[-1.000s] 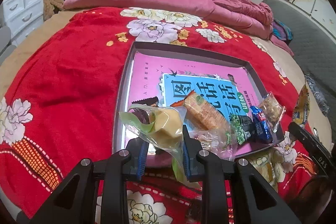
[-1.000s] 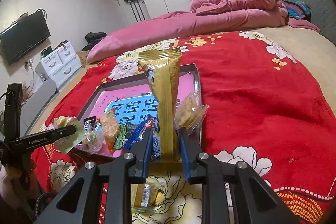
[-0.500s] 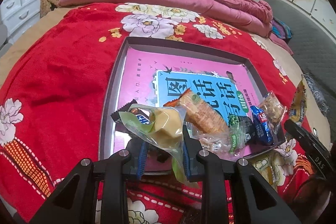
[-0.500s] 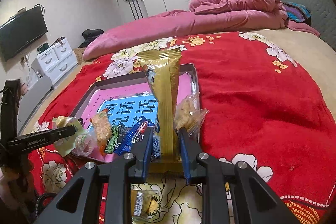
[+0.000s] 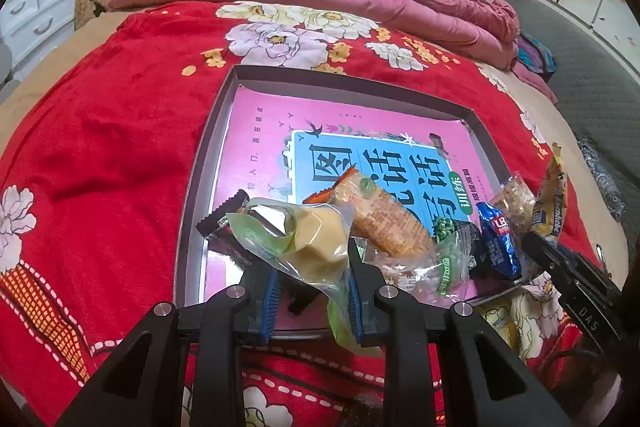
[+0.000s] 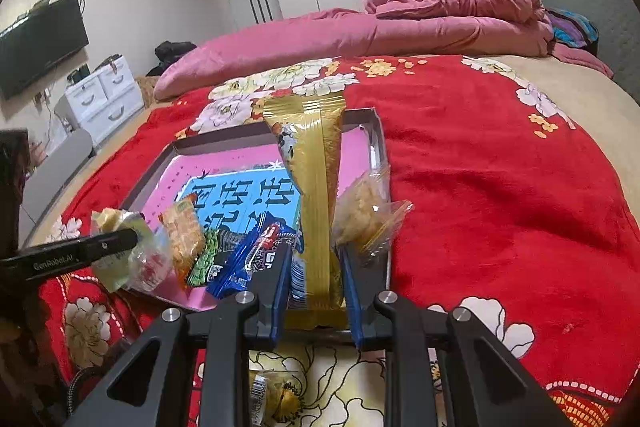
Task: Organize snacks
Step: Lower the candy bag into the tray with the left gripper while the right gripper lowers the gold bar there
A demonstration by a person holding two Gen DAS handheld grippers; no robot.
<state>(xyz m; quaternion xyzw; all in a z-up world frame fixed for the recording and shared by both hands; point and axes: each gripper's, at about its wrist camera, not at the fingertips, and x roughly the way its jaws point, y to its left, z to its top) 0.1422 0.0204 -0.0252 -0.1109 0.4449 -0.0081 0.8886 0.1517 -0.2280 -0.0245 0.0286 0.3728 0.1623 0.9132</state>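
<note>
Your left hand-held gripper is clamped tight on a clear crinkly pouch with a pale yellow, blocky cake inside and green print on the film, held over the near edge of the tray. Your right hand-held gripper is pinched on a long glossy gold foil packet, standing upright above the tray's near right corner. The tray is shallow, rectangular, grey metal, sitting on the bed's plush red floral blanket, with a pink and blue glossy book flat inside. Along its near rim lie an orange ridged cracker pack, a green pea packet, a blue foil wrapper and a clear bag of knobbly crisps.
</note>
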